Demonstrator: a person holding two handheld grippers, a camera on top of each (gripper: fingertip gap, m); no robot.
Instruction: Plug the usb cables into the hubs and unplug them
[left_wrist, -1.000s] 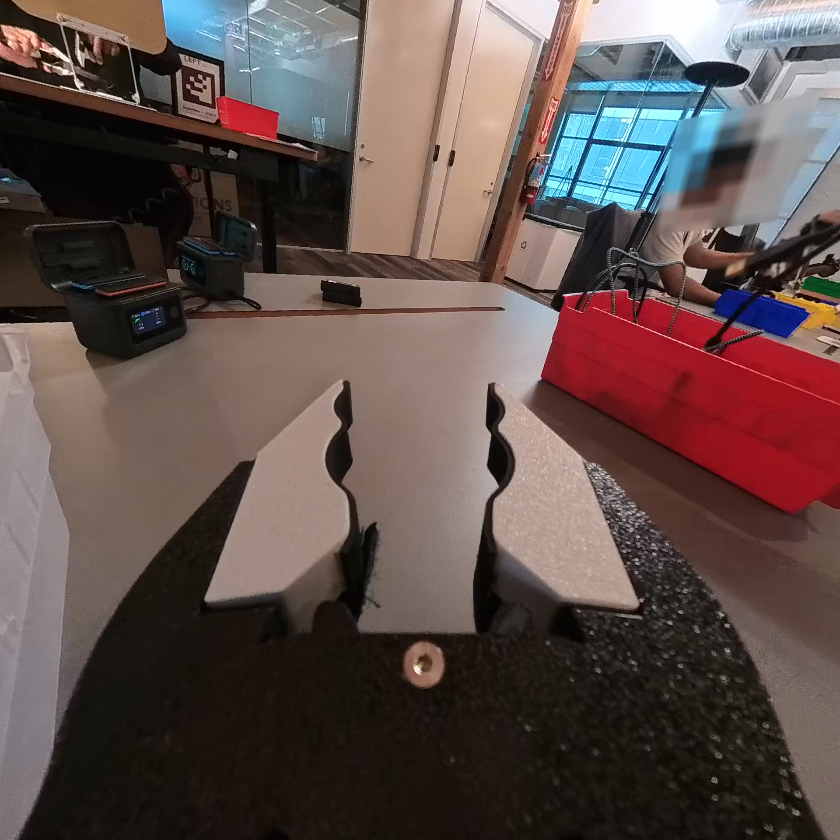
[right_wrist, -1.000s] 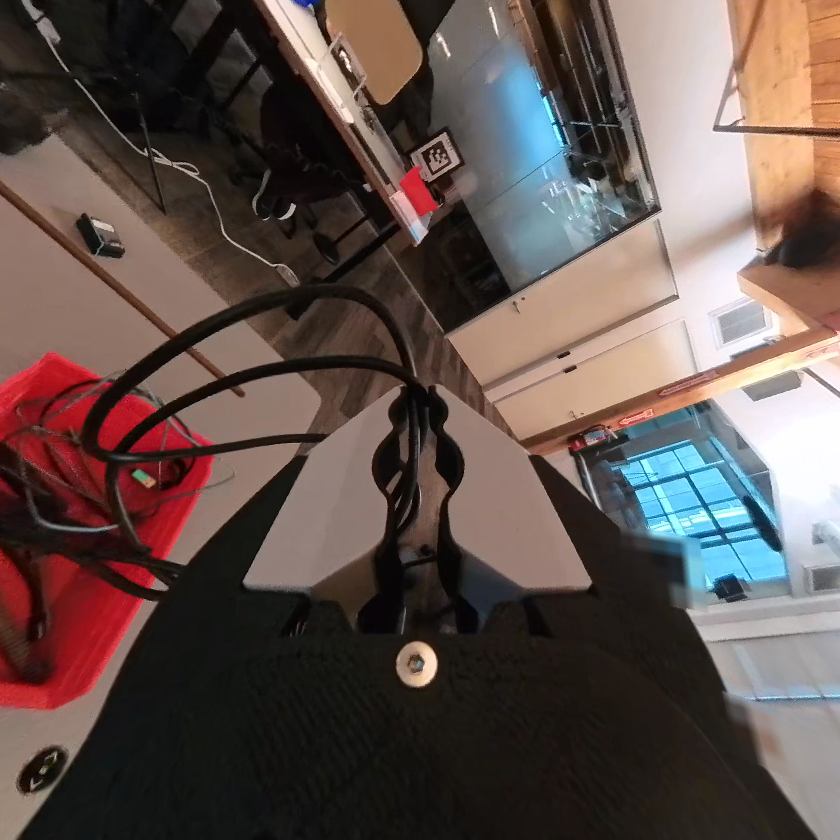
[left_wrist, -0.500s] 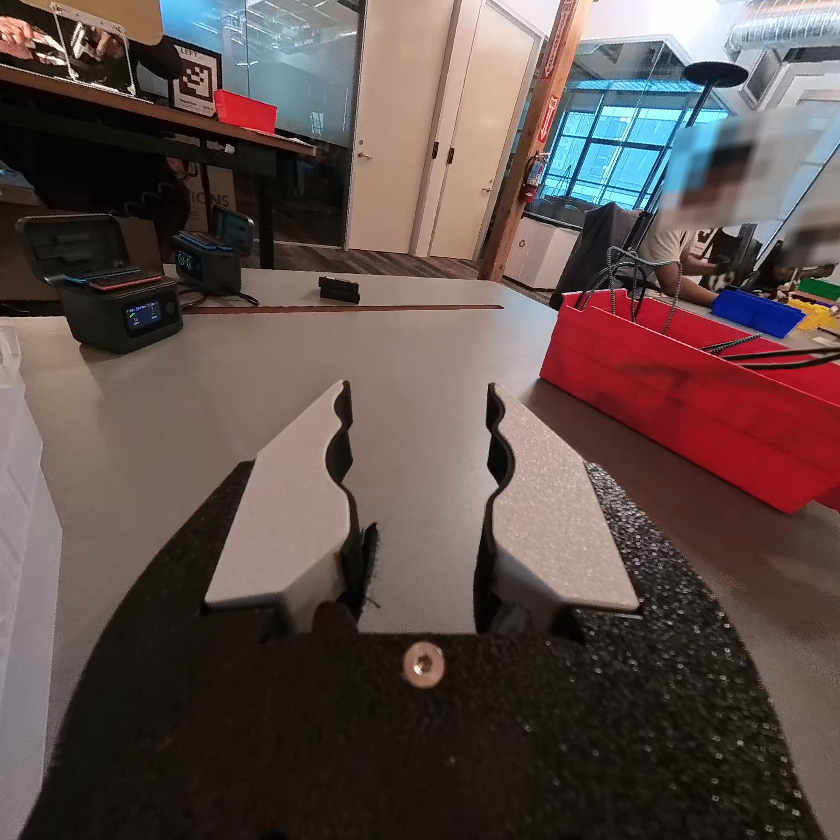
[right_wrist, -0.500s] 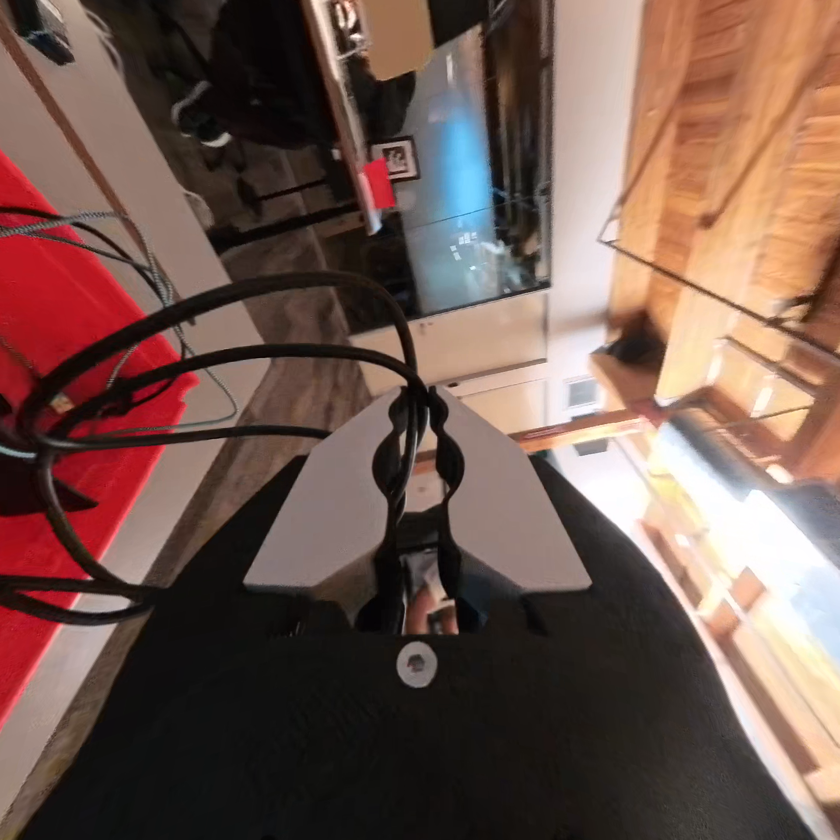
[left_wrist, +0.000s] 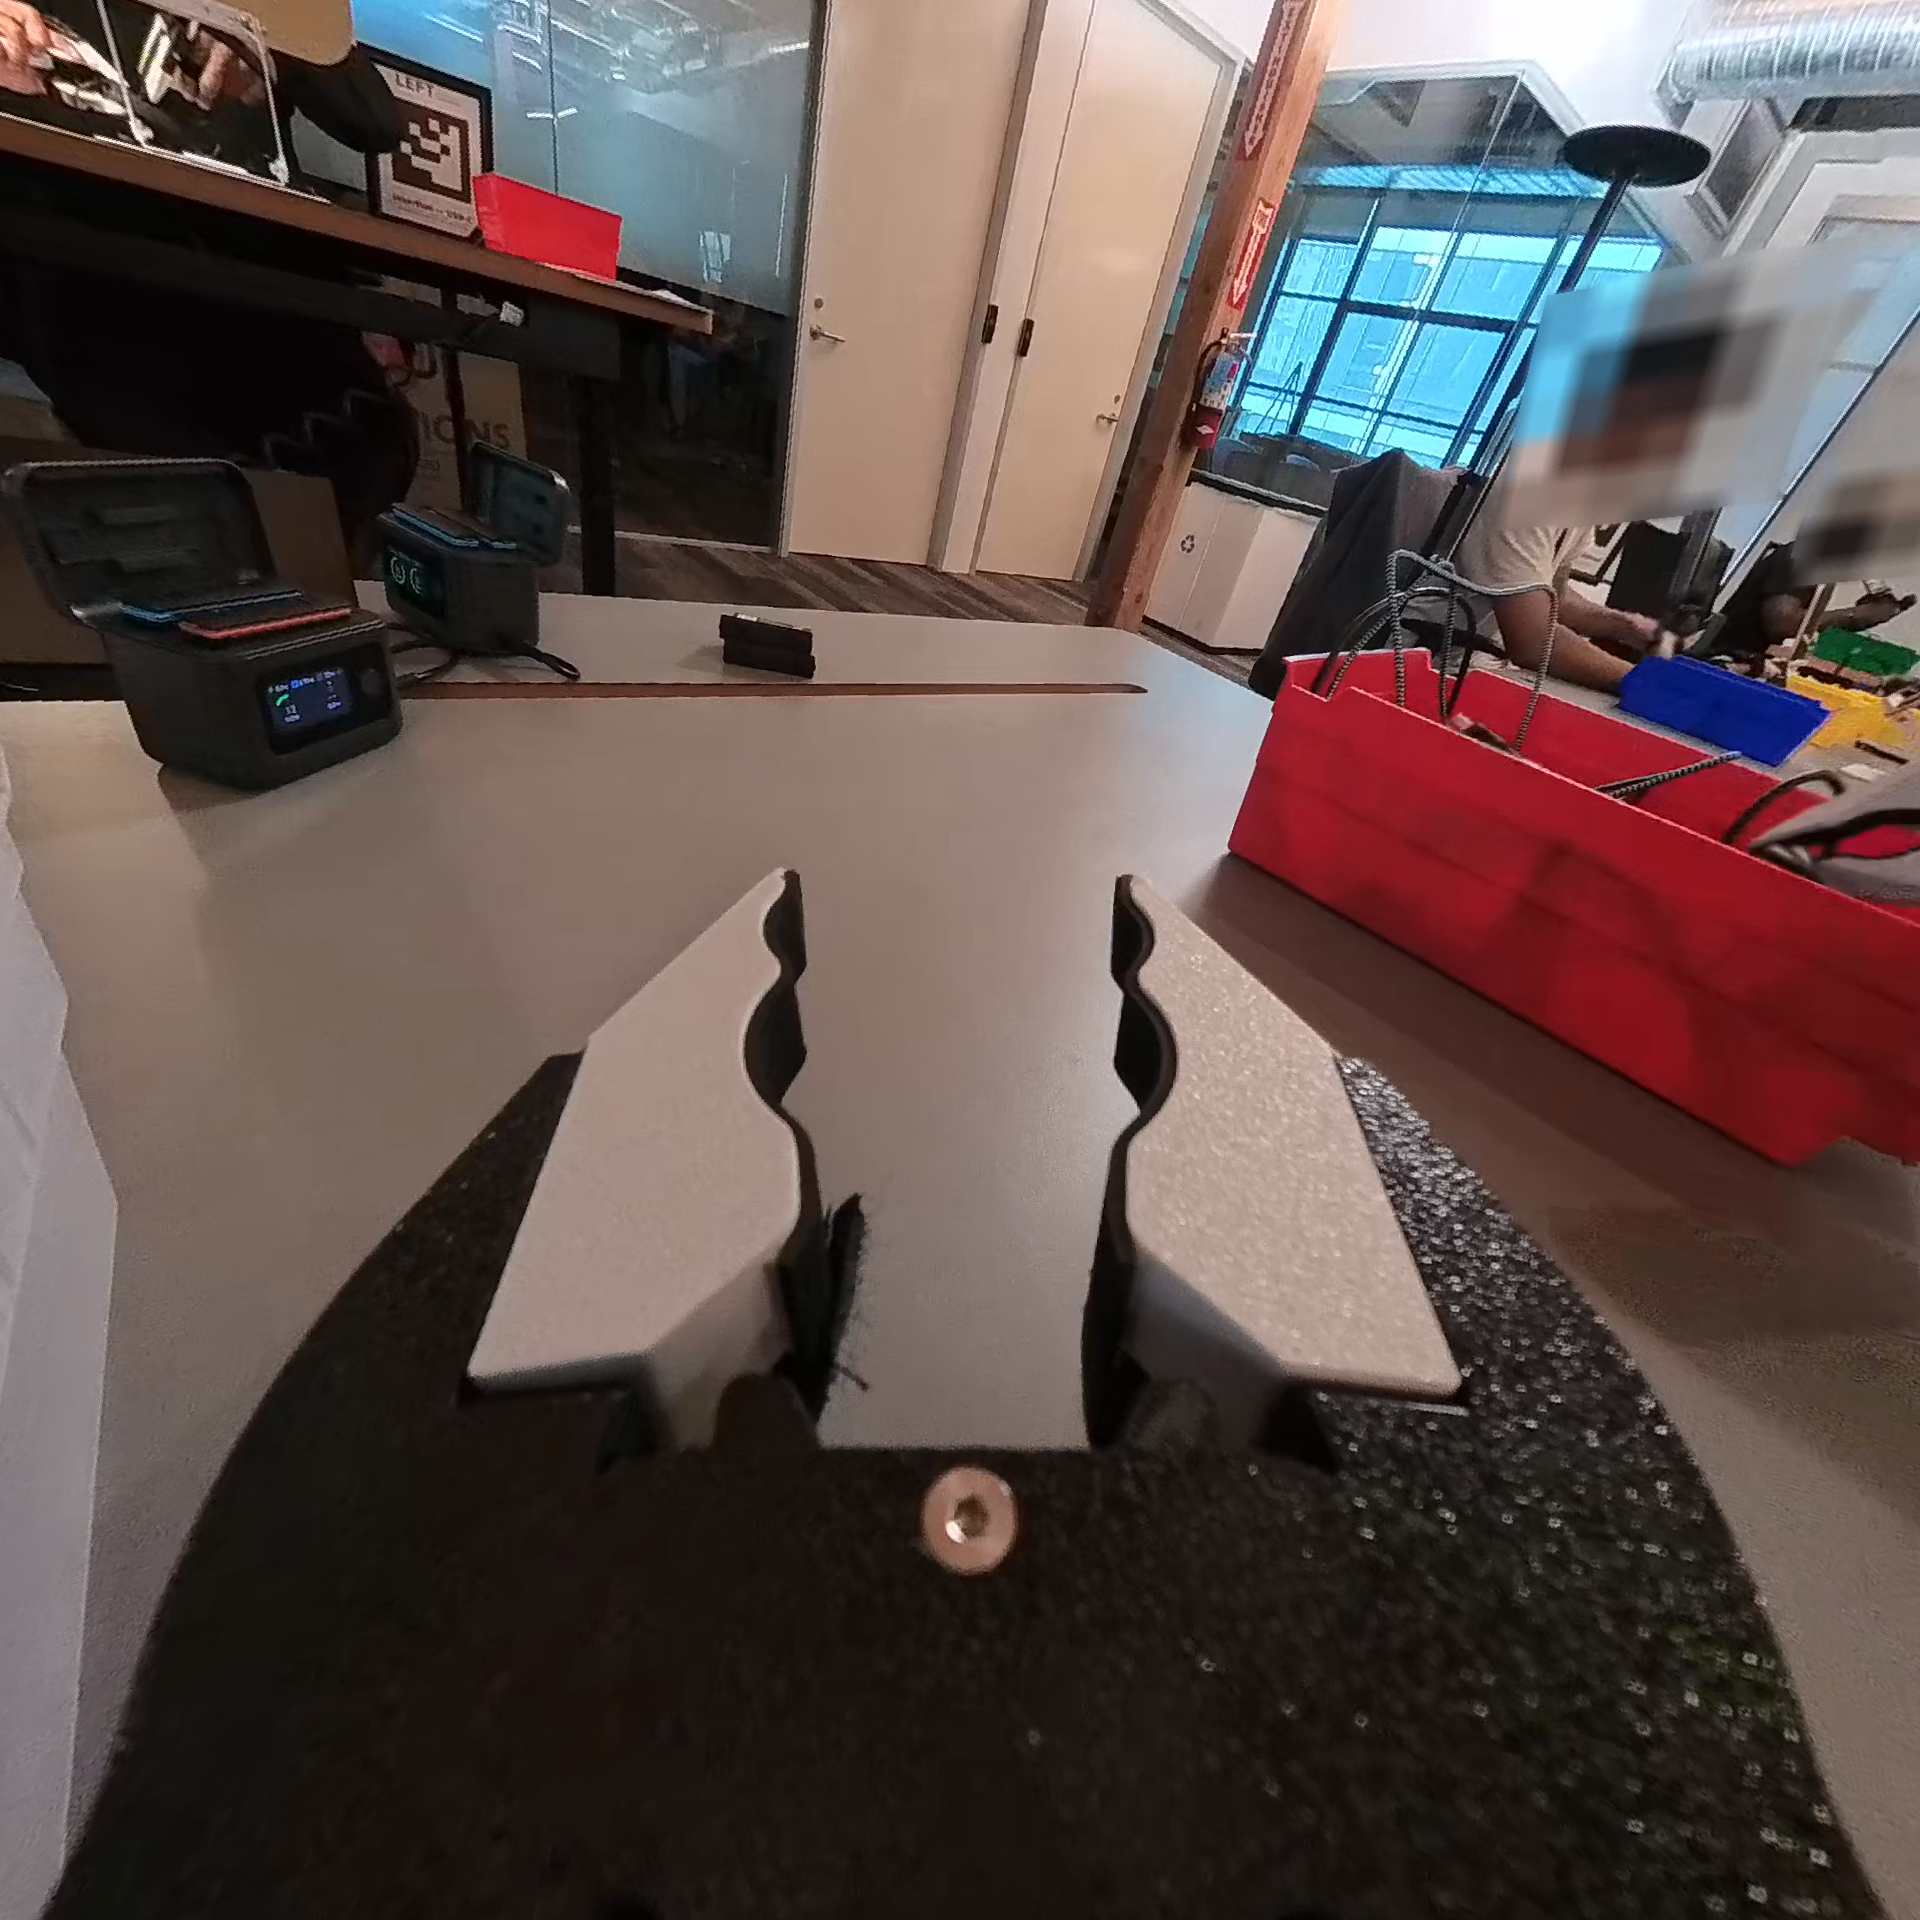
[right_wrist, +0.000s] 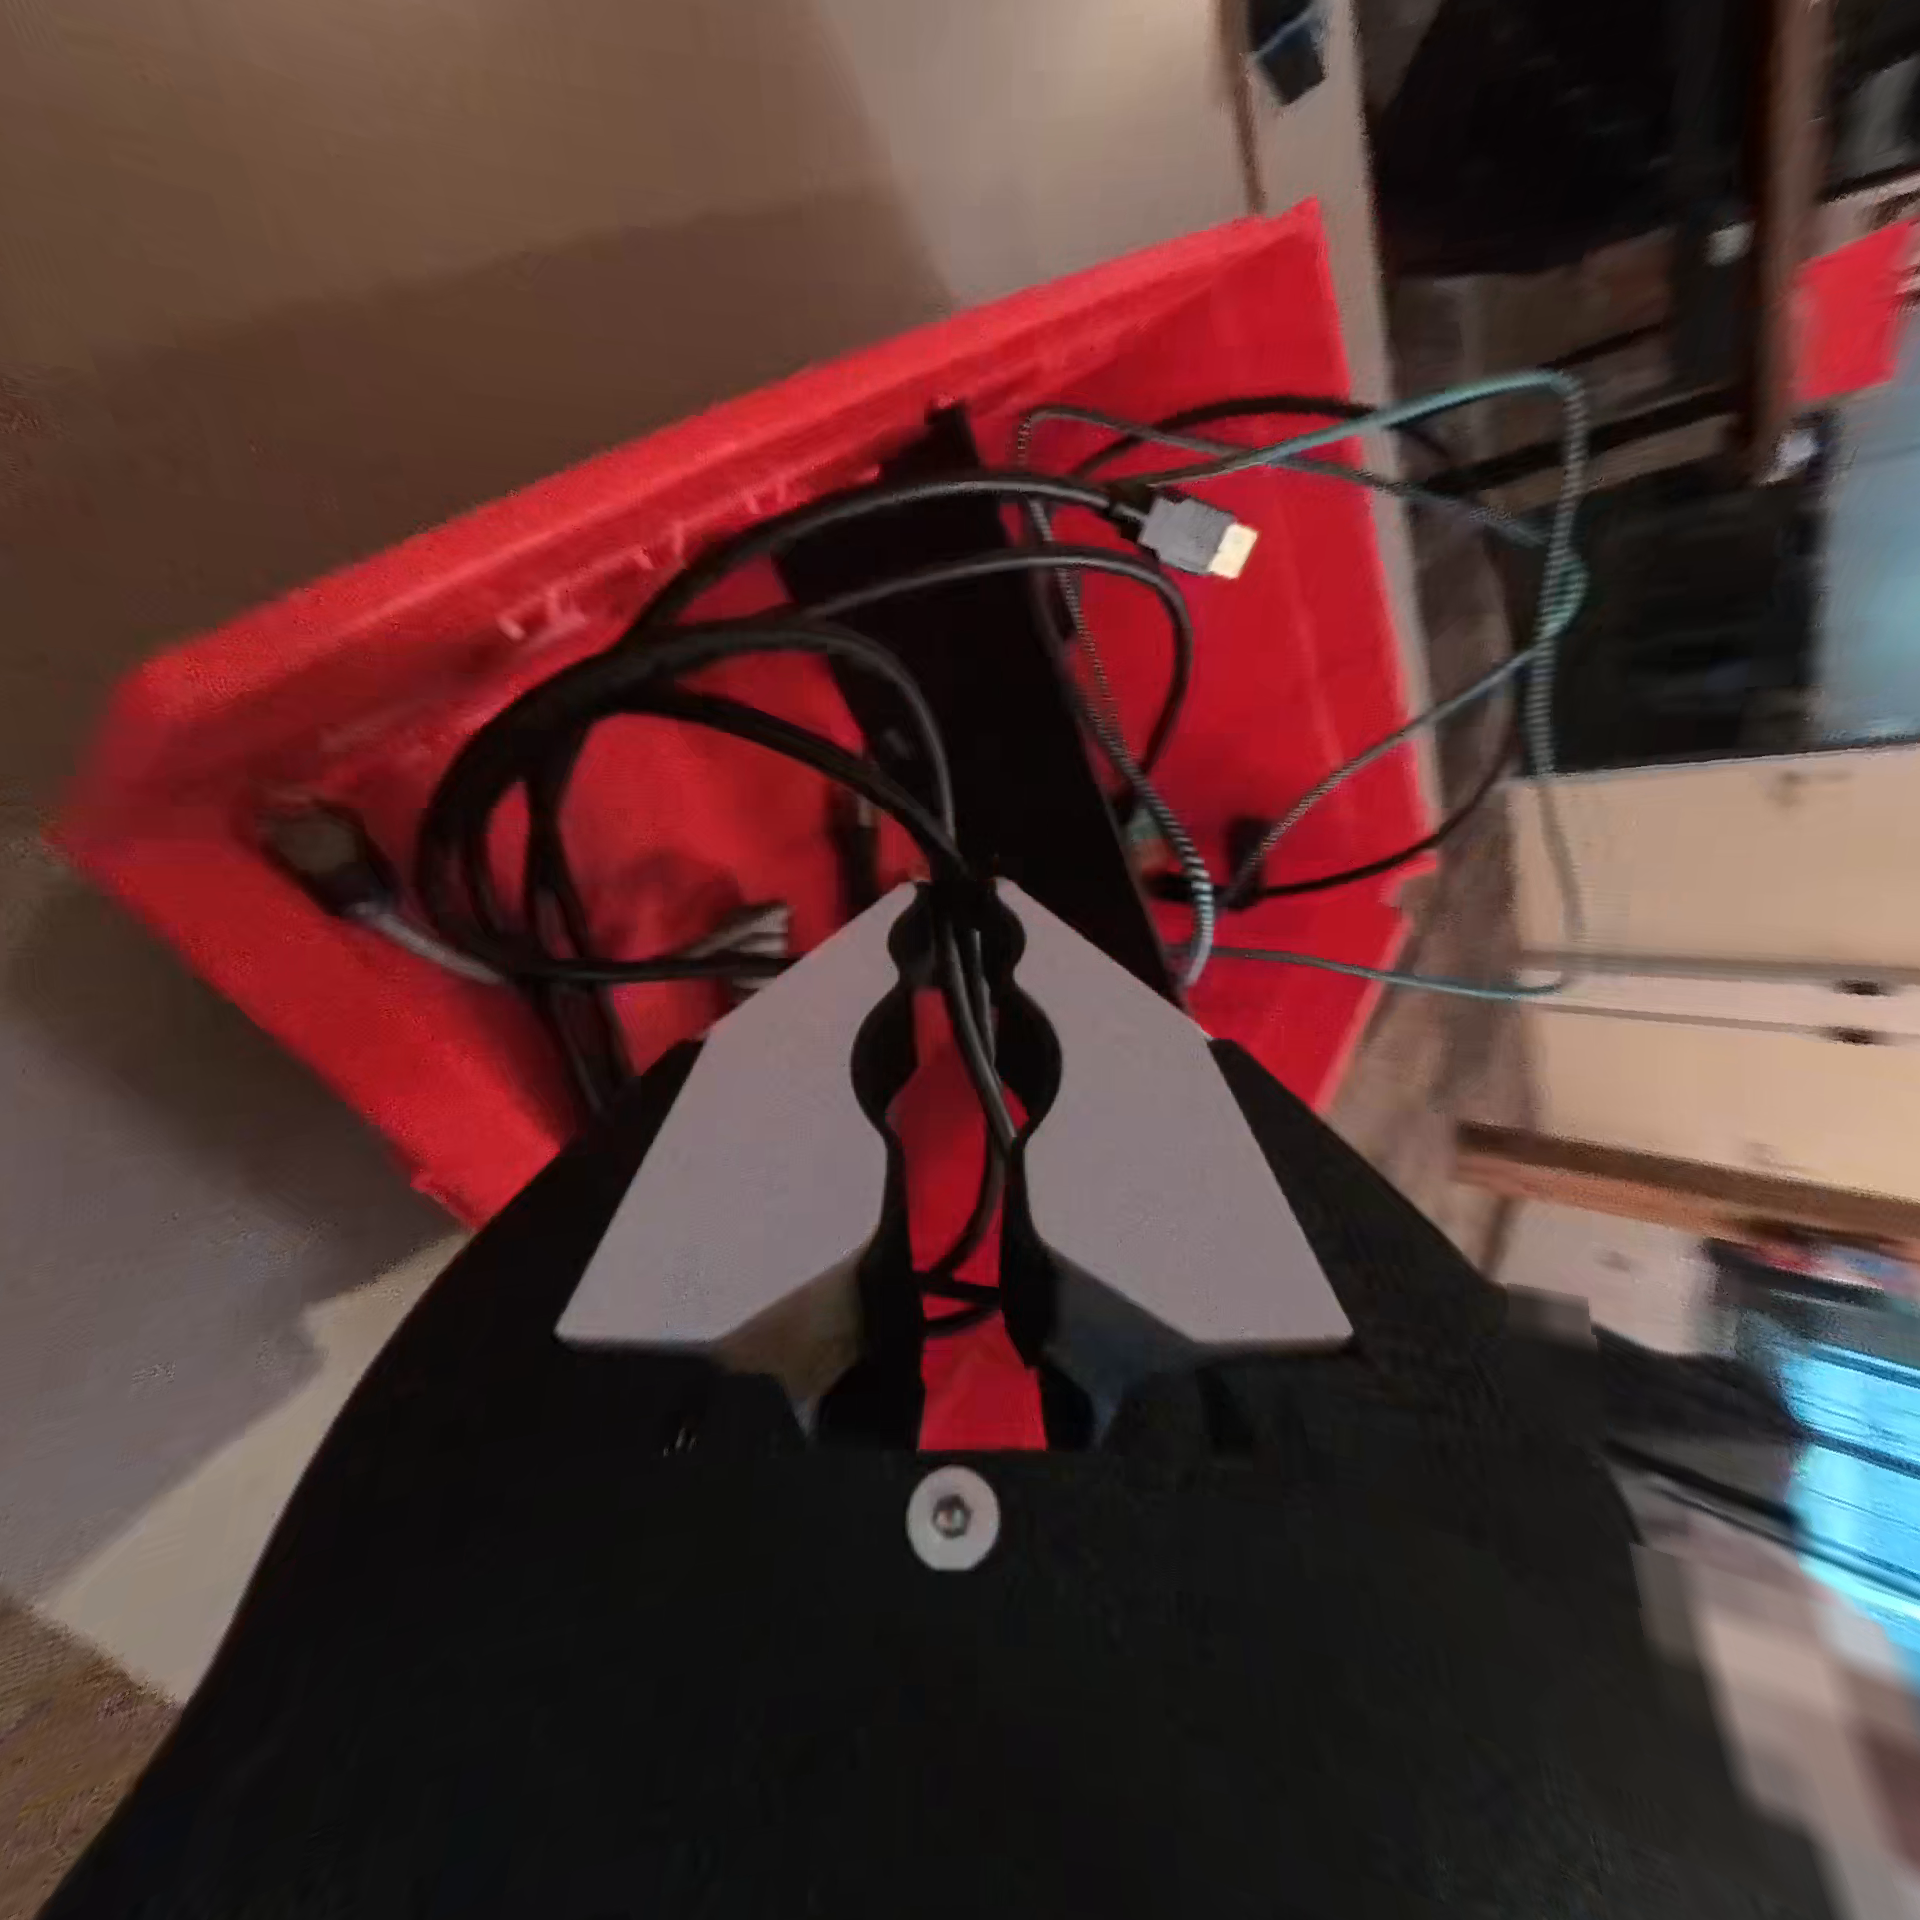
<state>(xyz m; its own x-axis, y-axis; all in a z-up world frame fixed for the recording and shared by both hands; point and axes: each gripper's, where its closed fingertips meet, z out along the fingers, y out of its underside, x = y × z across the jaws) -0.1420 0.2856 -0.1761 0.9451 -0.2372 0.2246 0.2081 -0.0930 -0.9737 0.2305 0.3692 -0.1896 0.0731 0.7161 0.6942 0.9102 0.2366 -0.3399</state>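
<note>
Presently listed, by view:

Left gripper (left_wrist: 956, 997): held low and level over the grey worktop (left_wrist: 520, 935), pointing forward along its surface; the two grey fingers (left_wrist: 665, 1143) stand well apart with bare worktop between them, holding nothing.

Right gripper (right_wrist: 956, 904): tipped downward over the red bin (right_wrist: 416, 748), the view rolled and motion-blurred; its fingers are drawn together at the tips, clamped on a bundle of black cables (right_wrist: 727, 623) that loops up out of the grip and down into the bin.

Red bin, left wrist view (left_wrist: 1558, 914): sits on the worktop to the right of the left gripper, near but apart from it, cables rising above its rim.

Braided cable (right_wrist: 1538, 644): loops over the bin's far edge. One grey plug with a gold tip (right_wrist: 1195, 535) hangs free above the bin.

Black divider (right_wrist: 977, 686): lies along the bin's inside, beneath the cables.

Two dark cases with open lids (left_wrist: 249, 665): far left of the worktop. Small black block (left_wrist: 767, 644): far centre. Whether it is a hub cannot be told.

Seated person (left_wrist: 1548, 613): behind the bin, at another table.
</note>
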